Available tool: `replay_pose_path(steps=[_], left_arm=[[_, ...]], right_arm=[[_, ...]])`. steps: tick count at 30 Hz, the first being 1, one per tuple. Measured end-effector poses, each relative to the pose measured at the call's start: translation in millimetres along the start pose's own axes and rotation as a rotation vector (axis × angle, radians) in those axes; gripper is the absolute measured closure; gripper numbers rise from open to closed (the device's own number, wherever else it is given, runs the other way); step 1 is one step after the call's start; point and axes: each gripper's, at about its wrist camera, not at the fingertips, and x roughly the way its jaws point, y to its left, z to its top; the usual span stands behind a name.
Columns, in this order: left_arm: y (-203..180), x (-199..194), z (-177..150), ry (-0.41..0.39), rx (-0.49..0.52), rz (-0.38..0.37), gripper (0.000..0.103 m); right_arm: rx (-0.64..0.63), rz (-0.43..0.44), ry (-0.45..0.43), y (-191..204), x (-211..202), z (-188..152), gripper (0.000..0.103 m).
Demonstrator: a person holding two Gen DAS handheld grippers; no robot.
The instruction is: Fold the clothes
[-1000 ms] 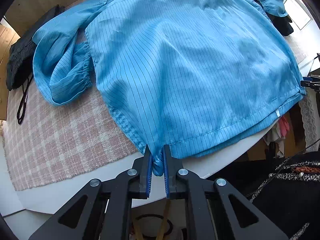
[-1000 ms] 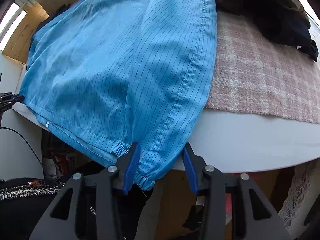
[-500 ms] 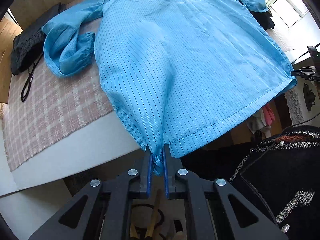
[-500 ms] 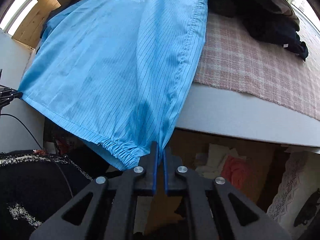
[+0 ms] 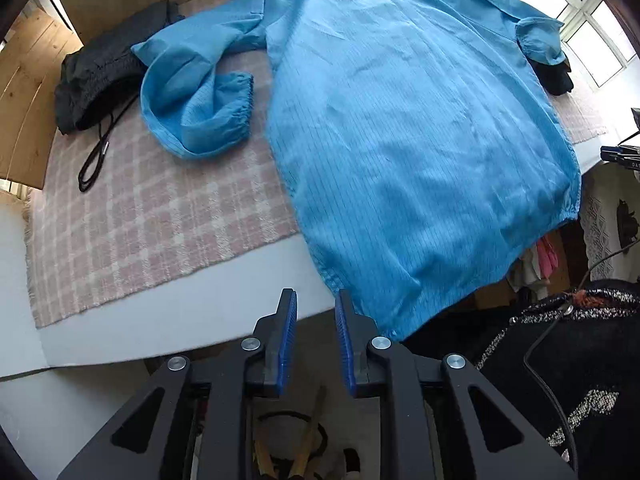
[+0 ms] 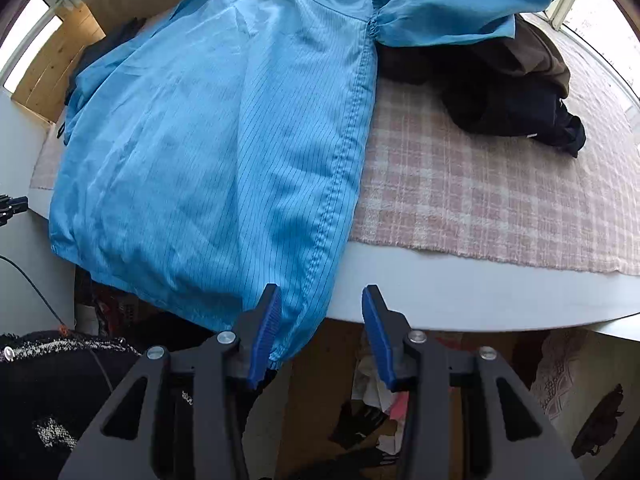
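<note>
1. Left wrist view: the left claw [image 5: 315, 312] is hanging narrowly parted and empty beside the blue jacket [image 5: 400, 128], which is lying spread across the tabletop [image 5: 192, 316], hem drooping over the edge.
2. Right wrist view: the right claw [image 6: 320, 320] is gaping wide, gripping nothing, the jacket's hem corner [image 6: 296, 336] dangling between its jaws.
3. Smoothing looks finished; folding a sleeve inward probably comes next.

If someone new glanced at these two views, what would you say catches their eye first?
The big blue striped garment spread across the table, its hem hanging over the near edge. Next, the pink checked cloth beneath it, with dark clothes heaped at the far right. Both open claws, left and right, sit at the hem.
</note>
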Motion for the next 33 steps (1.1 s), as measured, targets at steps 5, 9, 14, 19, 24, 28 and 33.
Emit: replay_pose_path(steps=[5, 9, 14, 19, 24, 28, 33], left_arm=[[51, 43, 95, -0.088, -0.151, -0.086, 0.084], [69, 86, 168, -0.101, -0.205, -0.171, 0.083], [77, 120, 228, -0.073, -0.208, -0.174, 0.074], [87, 142, 258, -0.055, -0.202, -0.066, 0.072], [92, 151, 272, -0.067, -0.186, -0.063, 0.084], [89, 151, 276, -0.062, -0.123, -0.063, 0.099], [104, 137, 275, -0.102, -0.093, 0.095, 0.101]], right_arm=[[0.104, -0.045, -0.052, -4, 38, 69, 0.062], [0.134, -0.030, -0.049, 0, 55, 104, 0.062], [0.141, -0.064, -0.058, 0, 65, 136, 0.062], [0.146, -0.118, -0.056, -1, 78, 163, 0.062], [0.159, -0.094, -0.033, 0, 96, 184, 0.062], [0.191, -0.061, 0.001, -2, 113, 203, 0.062], [0.190, -0.116, -0.017, -4, 122, 228, 0.062]])
